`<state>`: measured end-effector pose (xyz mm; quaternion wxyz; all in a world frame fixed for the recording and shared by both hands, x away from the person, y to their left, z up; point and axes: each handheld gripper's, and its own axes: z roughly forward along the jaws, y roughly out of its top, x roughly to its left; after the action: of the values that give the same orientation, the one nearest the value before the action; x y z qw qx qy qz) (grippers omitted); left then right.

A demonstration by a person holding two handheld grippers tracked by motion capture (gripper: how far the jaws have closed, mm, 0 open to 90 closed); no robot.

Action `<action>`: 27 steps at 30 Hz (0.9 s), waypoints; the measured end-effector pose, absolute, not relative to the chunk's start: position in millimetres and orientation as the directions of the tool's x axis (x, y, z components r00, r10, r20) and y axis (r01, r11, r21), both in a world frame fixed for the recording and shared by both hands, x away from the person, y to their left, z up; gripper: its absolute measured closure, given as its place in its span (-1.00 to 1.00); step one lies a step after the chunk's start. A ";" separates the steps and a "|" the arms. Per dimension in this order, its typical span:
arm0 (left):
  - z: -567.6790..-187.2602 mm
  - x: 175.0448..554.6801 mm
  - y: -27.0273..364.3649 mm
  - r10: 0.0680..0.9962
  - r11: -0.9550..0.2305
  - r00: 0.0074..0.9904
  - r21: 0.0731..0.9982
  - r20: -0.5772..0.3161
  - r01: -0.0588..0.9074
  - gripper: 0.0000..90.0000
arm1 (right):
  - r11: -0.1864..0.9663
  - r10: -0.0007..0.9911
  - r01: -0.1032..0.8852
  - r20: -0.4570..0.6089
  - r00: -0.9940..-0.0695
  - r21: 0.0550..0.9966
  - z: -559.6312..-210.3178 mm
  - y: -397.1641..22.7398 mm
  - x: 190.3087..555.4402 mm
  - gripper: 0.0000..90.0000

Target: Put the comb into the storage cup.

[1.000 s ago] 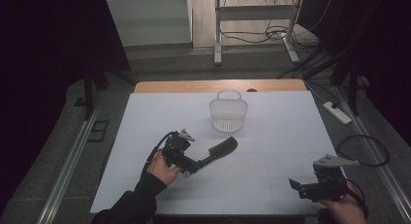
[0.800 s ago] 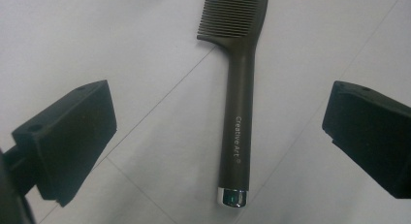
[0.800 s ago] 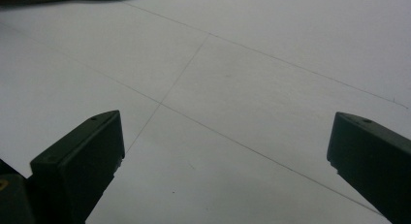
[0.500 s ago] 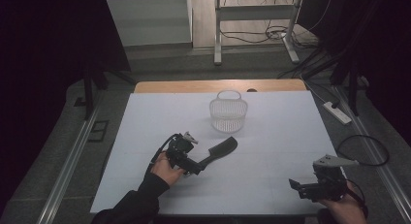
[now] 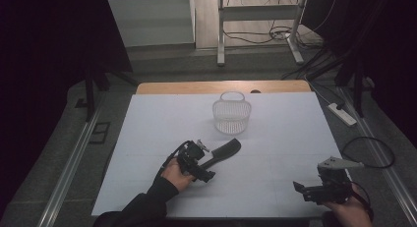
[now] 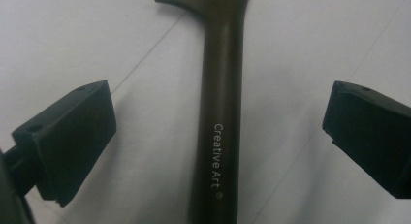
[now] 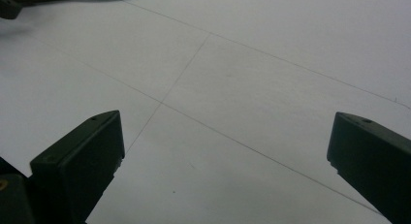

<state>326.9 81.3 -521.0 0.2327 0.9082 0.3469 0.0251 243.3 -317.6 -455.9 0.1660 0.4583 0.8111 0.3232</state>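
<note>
A dark comb (image 5: 225,152) lies flat on the white table, its toothed head toward the basket and its handle toward the person. My left gripper (image 5: 199,163) stands open over that handle. In the left gripper view the handle (image 6: 218,112), printed "Creative Art", runs up between the two wide-apart jaws, touching neither. My right gripper (image 5: 307,190) rests low at the table's front right, open, with bare white table between its jaws (image 7: 223,151).
A small white wire basket (image 5: 231,114) with a handle stands upright beyond the comb, near the table's middle back. A strip of wooden tabletop (image 5: 221,87) shows behind the white sheet. A power strip (image 5: 342,114) and cables lie on the floor to the right.
The left gripper has shifted slightly forward along the comb's handle. The comb, the basket and the right gripper have stayed put.
</note>
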 end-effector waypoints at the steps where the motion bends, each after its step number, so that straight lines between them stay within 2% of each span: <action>1: -522.2 327.0 80.4 0.642 -0.653 0.758 0.436 -0.115 0.619 -1.00 | 0.371 0.851 0.636 0.027 -0.525 0.677 -455.9 -317.6 243.2 -1.00; 6: -526.4 323.0 73.1 0.639 -0.688 0.768 0.415 -0.043 0.596 -1.00 | 0.371 0.850 0.636 0.027 -0.525 0.677 -455.9 -317.6 243.2 -1.00; 18: -523.0 324.1 69.9 0.646 -0.694 0.762 0.383 -0.044 0.610 -0.96 | 0.374 0.849 0.634 0.025 -0.527 0.676 -455.9 -317.3 243.1 -1.00; 21: -518.3 324.0 70.6 0.648 -0.694 0.761 0.377 -0.045 0.613 -0.75 | 0.375 0.849 0.634 0.024 -0.528 0.676 -456.0 -317.2 243.2 -1.00; 27: -510.3 325.3 68.0 0.653 -0.698 0.756 0.350 -0.046 0.624 -0.14 | 0.377 0.849 0.637 0.023 -0.528 0.673 -456.3 -316.7 243.4 -1.00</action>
<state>325.3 68.0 -510.3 0.1750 0.9206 0.3468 0.0408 243.4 -316.7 -456.3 0.1658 0.4569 0.8130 0.3205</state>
